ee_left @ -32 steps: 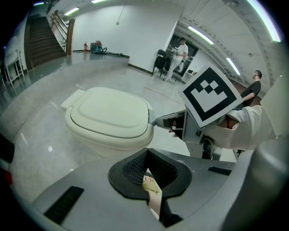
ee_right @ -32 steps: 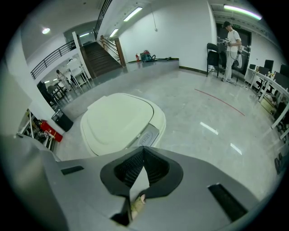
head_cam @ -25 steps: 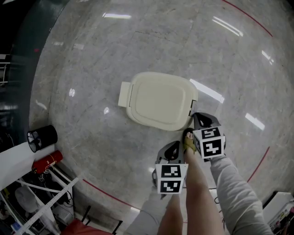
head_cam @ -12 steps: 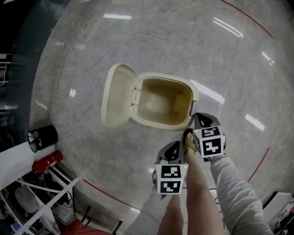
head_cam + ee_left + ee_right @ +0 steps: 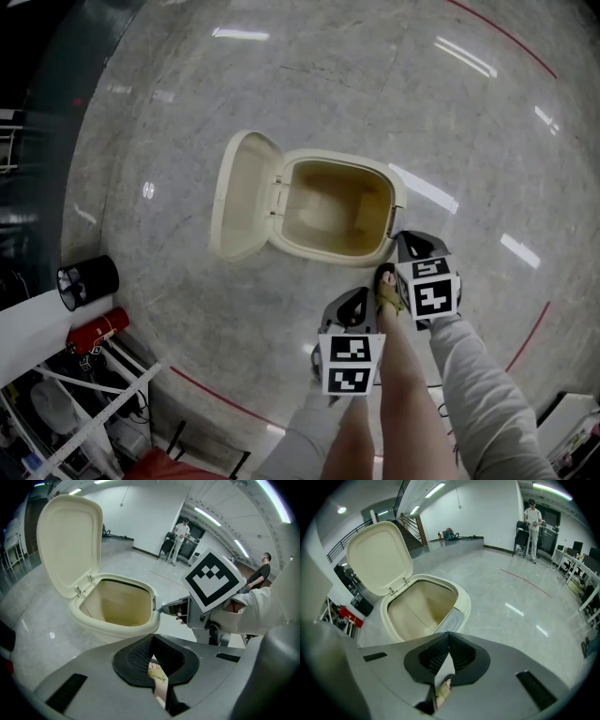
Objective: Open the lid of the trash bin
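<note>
Item: cream plastic trash bin point(image 5: 323, 251), standing on a polished grey stone floor point(image 5: 281, 84).
- Lid point(image 5: 242, 194): open, swung up on its hinge at the bin's far side and tilted back past upright. The pale inside of the bin is in plain view.
- Push button point(image 5: 451, 619): grey plate marked "PUSH", set in the bin's near rim.

Right gripper point(image 5: 405, 242): jaws clenched together with nothing between them. Its tip rests at the bin's near rim, on or just at the push button. The left gripper view shows that tip meeting the rim.

Left gripper point(image 5: 351, 304): jaws pressed together and empty. It is held just short of the bin's near side, apart from it and beside the right gripper.

Person's foot point(image 5: 384, 286): in a sandal, on the floor at the bin's near side, between the two grippers.

Also on the floor:
- Black cylindrical container point(image 5: 86, 279), lying well to the bin's left.
- Red fire extinguisher point(image 5: 94, 330), just beside that container.
- Red line point(image 5: 511, 37), curving well beyond the bin.

Background: a standing person point(image 5: 533, 517), far behind the bin.
</note>
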### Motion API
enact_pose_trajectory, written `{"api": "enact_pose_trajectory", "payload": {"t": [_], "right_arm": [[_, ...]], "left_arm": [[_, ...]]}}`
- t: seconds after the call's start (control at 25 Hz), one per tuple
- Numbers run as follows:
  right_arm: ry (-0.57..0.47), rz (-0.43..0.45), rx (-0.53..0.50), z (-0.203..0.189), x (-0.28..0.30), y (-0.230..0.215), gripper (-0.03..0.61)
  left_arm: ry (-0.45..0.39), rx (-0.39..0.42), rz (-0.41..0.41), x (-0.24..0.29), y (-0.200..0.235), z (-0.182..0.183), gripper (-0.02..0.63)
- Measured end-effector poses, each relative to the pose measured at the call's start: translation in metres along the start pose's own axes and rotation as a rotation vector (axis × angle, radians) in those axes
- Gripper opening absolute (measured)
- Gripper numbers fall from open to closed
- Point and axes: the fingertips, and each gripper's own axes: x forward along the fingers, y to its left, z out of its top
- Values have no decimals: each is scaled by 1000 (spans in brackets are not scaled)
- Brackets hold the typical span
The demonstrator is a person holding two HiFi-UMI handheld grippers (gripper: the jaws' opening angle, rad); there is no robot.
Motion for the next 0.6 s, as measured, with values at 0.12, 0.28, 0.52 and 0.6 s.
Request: {"api": "enact_pose_trajectory", "payload": {"t": [0.12,0.28,0.52,0.6], "right_arm": [[6,-4,-9,1,0,0,-5],[9,-8,-4,3,-2,2,-6],[11,-16,10,1,-10,3,-6],[1,-14,11,1,-15,6,-6]], "left_arm": [[1,3,3,-1,1,0,5],[1,12,4,-4,2,2,5],[-9,27,5,-10,1,8,5],[-14,30,7,-13,1,10,5]]}}
